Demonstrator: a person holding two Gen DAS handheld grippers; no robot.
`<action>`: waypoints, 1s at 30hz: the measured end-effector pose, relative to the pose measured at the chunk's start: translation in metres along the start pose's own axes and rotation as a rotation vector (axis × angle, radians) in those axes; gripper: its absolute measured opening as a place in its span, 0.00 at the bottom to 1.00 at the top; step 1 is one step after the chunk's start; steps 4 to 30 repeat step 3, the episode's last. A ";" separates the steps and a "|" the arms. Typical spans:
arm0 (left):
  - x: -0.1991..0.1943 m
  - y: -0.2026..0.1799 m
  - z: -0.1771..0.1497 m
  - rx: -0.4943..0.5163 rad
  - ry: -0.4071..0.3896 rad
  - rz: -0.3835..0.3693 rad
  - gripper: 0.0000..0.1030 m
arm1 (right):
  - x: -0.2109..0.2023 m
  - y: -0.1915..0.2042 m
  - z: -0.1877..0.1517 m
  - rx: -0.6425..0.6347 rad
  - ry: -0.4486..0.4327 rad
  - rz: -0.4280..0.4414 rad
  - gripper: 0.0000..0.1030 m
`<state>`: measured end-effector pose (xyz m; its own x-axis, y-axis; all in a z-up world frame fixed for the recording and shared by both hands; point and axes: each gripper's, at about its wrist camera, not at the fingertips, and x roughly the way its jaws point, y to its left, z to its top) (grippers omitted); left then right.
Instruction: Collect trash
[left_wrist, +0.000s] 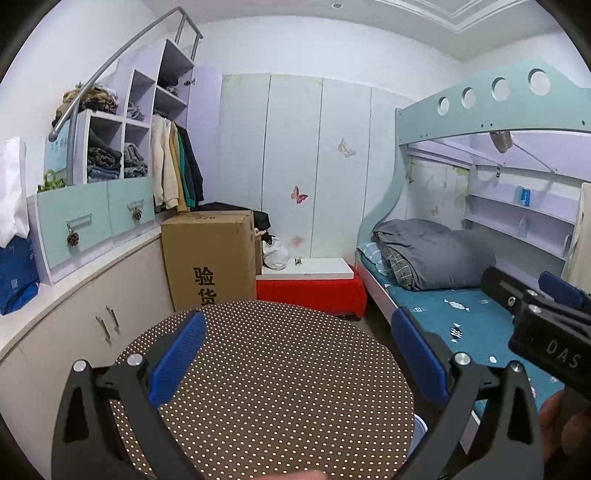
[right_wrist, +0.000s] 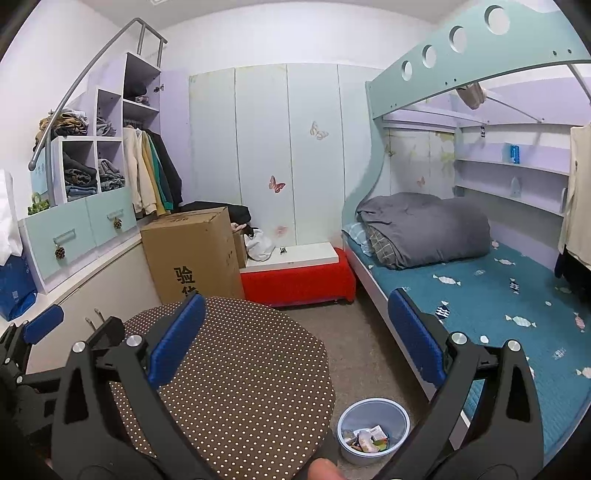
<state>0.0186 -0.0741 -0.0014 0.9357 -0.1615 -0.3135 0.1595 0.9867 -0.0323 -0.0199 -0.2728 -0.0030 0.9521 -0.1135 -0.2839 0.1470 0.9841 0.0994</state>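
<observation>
Trash (right_wrist: 365, 439) lies in a pale bin (right_wrist: 400, 413) on the floor, right of the round dotted desk (right_wrist: 236, 369). Both the left tool (left_wrist: 299, 365) and right tool (right_wrist: 295, 343) gape wide, empty, above it. A cardboard box (right_wrist: 192, 251) stands far left, the bed (right_wrist: 498, 295) right.

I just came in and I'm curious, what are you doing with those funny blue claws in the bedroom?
A person is tidying up trash with a claw in each hand. Both the left gripper and the right gripper are open and holding nothing, raised above the round dotted table. Wrappers already sit in the small bin on the floor between the table and the bed.
</observation>
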 end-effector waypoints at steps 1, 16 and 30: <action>0.000 0.001 0.000 -0.002 0.001 0.003 0.96 | 0.001 0.000 0.001 -0.001 -0.001 -0.001 0.94; 0.001 0.003 0.000 -0.001 0.003 0.004 0.96 | 0.001 0.000 0.001 -0.001 -0.001 -0.003 0.94; 0.001 0.003 0.000 -0.001 0.003 0.004 0.96 | 0.001 0.000 0.001 -0.001 -0.001 -0.003 0.94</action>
